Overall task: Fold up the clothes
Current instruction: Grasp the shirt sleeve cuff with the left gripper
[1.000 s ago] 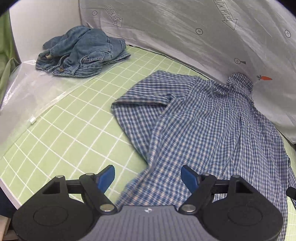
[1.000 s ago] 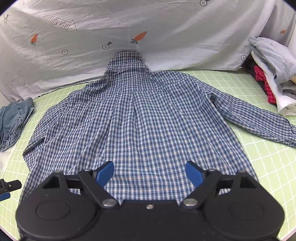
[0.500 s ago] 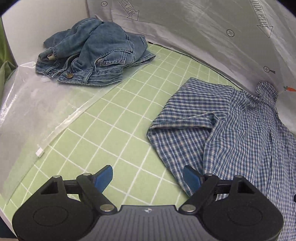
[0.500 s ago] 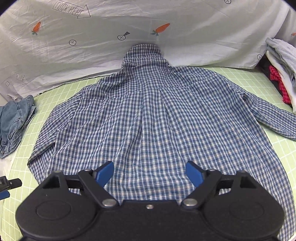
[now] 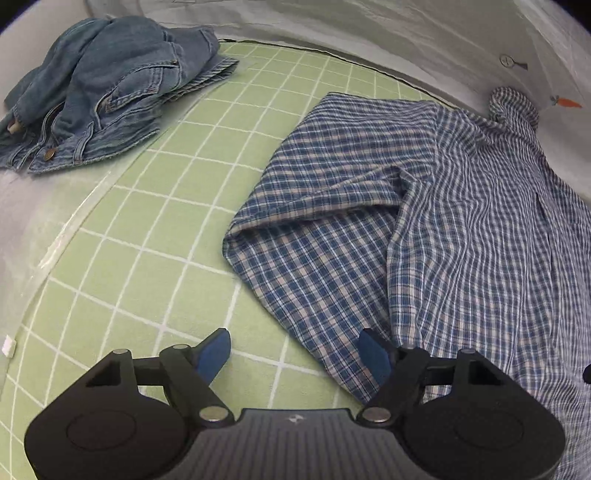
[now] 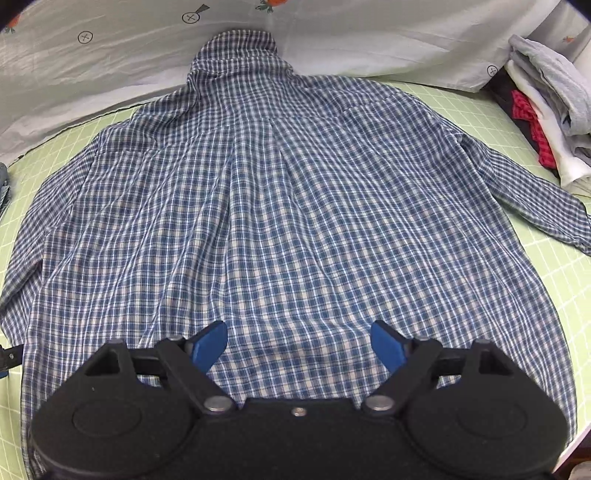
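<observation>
A blue and white checked shirt (image 6: 295,206) lies back up on the green grid mat (image 5: 155,236), collar at the far side. Its left sleeve (image 5: 325,206) is folded over on itself; its right sleeve (image 6: 532,199) stretches out to the right. My left gripper (image 5: 295,356) is open and empty, low over the mat just left of the folded sleeve's near edge. My right gripper (image 6: 299,345) is open and empty above the shirt's hem area.
A crumpled denim garment (image 5: 99,88) lies at the far left on clear plastic. A stack of folded clothes (image 6: 543,110) stands at the right. A white sheet with carrot prints (image 6: 332,33) hangs behind the mat.
My left gripper has swung left and dropped closer to the mat beside the folded sleeve. My right gripper has moved forward and nearer over the shirt. Both stayed open.
</observation>
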`<action>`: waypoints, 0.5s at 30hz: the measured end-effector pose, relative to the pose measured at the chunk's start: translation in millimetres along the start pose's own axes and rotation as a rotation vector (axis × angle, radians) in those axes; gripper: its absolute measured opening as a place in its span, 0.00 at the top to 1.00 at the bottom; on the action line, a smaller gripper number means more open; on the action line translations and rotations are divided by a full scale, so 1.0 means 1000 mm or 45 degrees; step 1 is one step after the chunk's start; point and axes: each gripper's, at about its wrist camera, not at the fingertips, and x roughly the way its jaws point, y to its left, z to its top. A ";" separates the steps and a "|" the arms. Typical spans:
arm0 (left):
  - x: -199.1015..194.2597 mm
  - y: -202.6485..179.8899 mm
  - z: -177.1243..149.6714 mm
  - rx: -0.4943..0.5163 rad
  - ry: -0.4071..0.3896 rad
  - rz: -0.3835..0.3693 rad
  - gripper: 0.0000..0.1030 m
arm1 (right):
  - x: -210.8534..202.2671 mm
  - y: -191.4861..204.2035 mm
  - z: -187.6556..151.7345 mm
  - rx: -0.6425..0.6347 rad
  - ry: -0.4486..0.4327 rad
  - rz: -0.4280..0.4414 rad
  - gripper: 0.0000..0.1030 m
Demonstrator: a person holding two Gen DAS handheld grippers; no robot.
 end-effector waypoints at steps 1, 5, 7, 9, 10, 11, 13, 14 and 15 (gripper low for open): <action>0.000 -0.003 0.000 0.016 -0.006 0.016 0.31 | 0.001 0.000 0.001 -0.006 0.002 0.000 0.17; -0.001 -0.008 0.001 0.036 -0.040 0.051 0.60 | 0.001 0.003 0.003 -0.042 -0.006 0.018 0.17; 0.000 -0.009 0.001 0.033 -0.063 0.048 0.79 | 0.002 0.004 0.005 -0.047 -0.002 0.026 0.17; 0.000 -0.010 0.001 0.030 -0.080 0.034 0.91 | 0.003 0.004 0.005 -0.045 0.001 0.032 0.17; 0.000 -0.009 0.002 0.021 -0.082 0.024 0.94 | 0.004 0.003 0.005 -0.043 0.003 0.034 0.17; 0.000 -0.007 0.002 0.010 -0.082 0.012 0.96 | 0.004 0.003 0.005 -0.038 0.004 0.037 0.17; -0.001 -0.001 0.004 -0.029 -0.087 0.008 0.97 | 0.003 0.000 0.004 -0.024 0.002 0.038 0.17; -0.003 0.002 0.005 -0.040 -0.095 0.013 0.98 | 0.003 -0.001 0.004 -0.016 0.000 0.037 0.17; -0.006 0.006 0.007 -0.048 -0.108 0.022 0.98 | 0.002 -0.003 0.003 -0.008 -0.002 0.036 0.17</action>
